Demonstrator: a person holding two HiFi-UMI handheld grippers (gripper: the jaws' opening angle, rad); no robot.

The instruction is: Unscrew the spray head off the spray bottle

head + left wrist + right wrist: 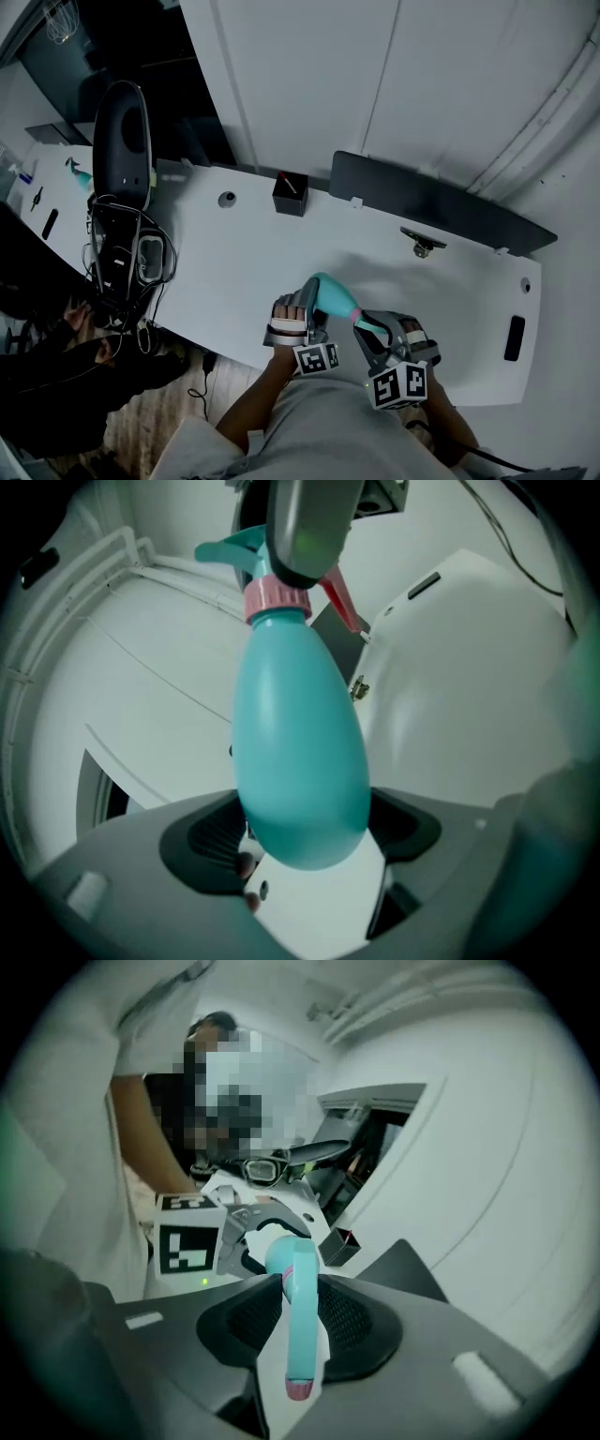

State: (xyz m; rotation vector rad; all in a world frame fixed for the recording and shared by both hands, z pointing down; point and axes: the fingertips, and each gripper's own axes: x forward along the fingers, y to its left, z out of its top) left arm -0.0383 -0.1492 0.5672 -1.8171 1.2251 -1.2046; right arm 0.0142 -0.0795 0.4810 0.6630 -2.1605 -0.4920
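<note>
The left hand-held gripper [305, 829] is clamped on the rounded base of the teal spray bottle [300, 752], its pads pressing on either side. The right hand-held gripper [300, 1312] is closed on the spray head [298, 1326], which sits just past the bottle's pink collar [277, 598]. Held between the two, the bottle lies tilted in the air over the near edge of the white table [244, 262], close to the person's body. Farther back on the table stand a small black box [290, 194] and, at the left end, a tangle of cables [127, 258].
</note>
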